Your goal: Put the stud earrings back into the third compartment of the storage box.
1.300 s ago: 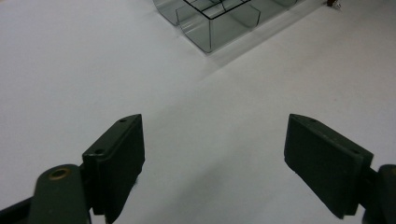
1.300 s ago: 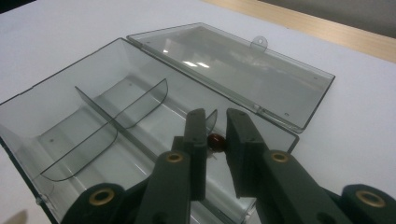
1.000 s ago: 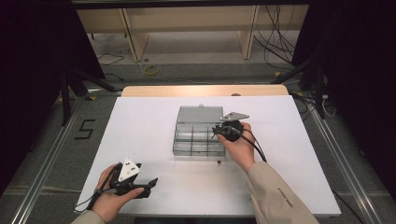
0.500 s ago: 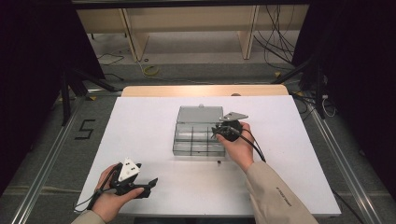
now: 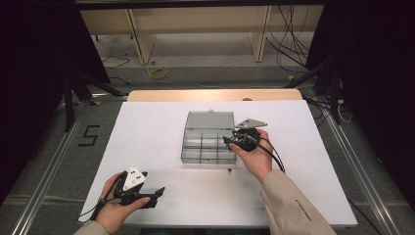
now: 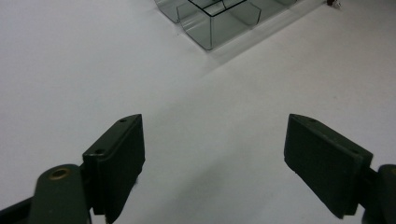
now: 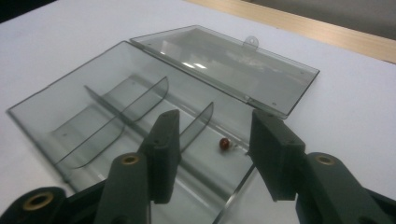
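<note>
- A small red bead (image 7: 225, 144) lies on the floor of the end compartment of a clear plastic organiser box (image 5: 208, 143), just ahead of the right gripper (image 7: 212, 154) and between its two jaws in the right gripper view.
- The right gripper's jaws stand apart at a middling gap, holding nothing, poised over the box's near corner; whether they touch the box wall I cannot tell.
- The box sits open, its hinged lid (image 7: 229, 65) folded flat on the desk beyond the tray, on the far side from the right gripper; thin curved dividers (image 7: 140, 100) split the tray into compartments.
- A tiny dark object (image 5: 228, 170) rests on the white desk (image 5: 147, 132) just below the right hand (image 5: 254, 156), too small to identify.
- The left gripper (image 5: 147, 192) rests low at the desk's near edge, well apart from the box, its jaws spread wide and empty over bare desk, with a corner of the box ahead of it.
</note>
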